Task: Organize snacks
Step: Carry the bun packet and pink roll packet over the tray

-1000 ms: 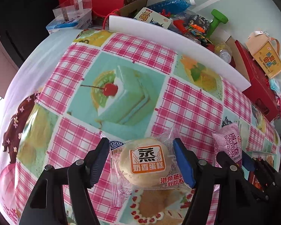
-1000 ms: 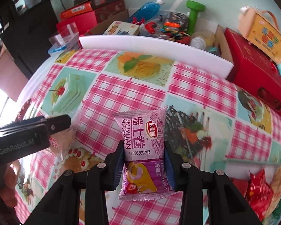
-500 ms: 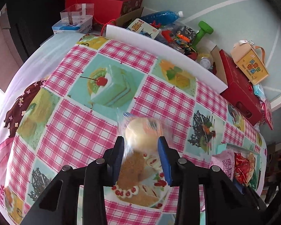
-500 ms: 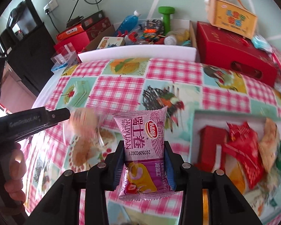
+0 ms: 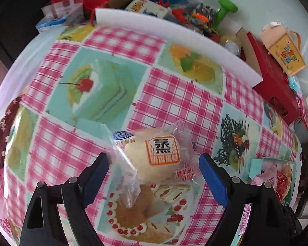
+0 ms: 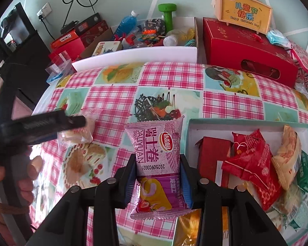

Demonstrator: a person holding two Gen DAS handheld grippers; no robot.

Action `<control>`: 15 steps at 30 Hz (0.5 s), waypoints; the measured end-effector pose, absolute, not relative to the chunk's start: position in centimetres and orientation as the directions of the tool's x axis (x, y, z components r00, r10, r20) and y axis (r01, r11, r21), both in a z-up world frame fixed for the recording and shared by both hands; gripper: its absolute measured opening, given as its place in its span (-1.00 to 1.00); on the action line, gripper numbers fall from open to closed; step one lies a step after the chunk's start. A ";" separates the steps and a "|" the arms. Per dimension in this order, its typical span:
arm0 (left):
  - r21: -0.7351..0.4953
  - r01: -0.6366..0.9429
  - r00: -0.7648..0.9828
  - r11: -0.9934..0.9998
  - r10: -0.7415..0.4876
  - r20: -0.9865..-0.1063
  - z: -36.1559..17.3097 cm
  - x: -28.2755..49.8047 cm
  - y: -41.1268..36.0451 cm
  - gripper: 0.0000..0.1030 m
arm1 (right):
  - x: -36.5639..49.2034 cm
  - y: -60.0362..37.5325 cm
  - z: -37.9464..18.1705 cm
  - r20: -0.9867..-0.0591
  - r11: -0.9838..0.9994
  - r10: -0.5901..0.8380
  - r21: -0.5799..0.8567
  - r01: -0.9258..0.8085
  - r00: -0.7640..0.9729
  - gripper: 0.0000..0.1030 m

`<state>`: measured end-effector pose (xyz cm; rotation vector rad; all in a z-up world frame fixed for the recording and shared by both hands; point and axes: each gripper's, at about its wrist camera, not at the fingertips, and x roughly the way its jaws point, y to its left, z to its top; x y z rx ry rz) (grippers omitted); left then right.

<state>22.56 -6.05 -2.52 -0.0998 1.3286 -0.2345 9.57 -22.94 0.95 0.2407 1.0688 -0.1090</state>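
Left gripper (image 5: 154,166), black w/ blue pads, jaws wide and just been opening; round pale steamed cake in clear wrapper w/ orange label (image 5: 154,155) between them, pads clear of it both sides, wrapper blurred, whether resting on cloth or not: can't tell. Pointing steeply down at pink-check oilcloth w/ cake pictures (image 5: 174,94). Plenty of bare cloth ahead and to the left of cake; far edge closed off by long white foam strip (image 5: 174,30). Right gripper (image 6: 157,176) clamped tight on pink-purple Swiss-roll snack packet (image 6: 156,160), held upright, lower half between pads, top sticking out above. Just right of packet, near rim of shallow teal-edged white tray (image 6: 190,135), already crowded: dark red carton (image 6: 212,157), red foil packs (image 6: 252,162), tan pack (image 6: 287,155), green pack (image 6: 307,170); little free floor except far strip. Person's hand (image 6: 20,176) low left in right view, wrapped round left tool's handle, tool reaching across toward the cake. Behind table: red gift box (image 6: 246,47), yellow carry box w/ handle (image 6: 244,14), green dumbbell (image 6: 167,14), blue bottle (image 6: 127,23), misc clutter, pale green wall, wall socket w/ black cables.
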 end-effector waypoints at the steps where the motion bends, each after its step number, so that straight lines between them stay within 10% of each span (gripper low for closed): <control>1: -0.207 0.111 0.209 0.972 -0.227 -0.951 -3.0 22.7 -6.2 0.73 | 9.6 -23.0 0.8 -0.879 0.969 0.028 0.140 0.202 0.476 -0.20; 15: -0.254 0.097 0.285 0.962 -0.271 -0.919 -1.1 20.2 -5.6 0.06 | 8.3 -23.4 0.8 -0.875 0.963 0.050 0.171 0.210 0.481 -0.20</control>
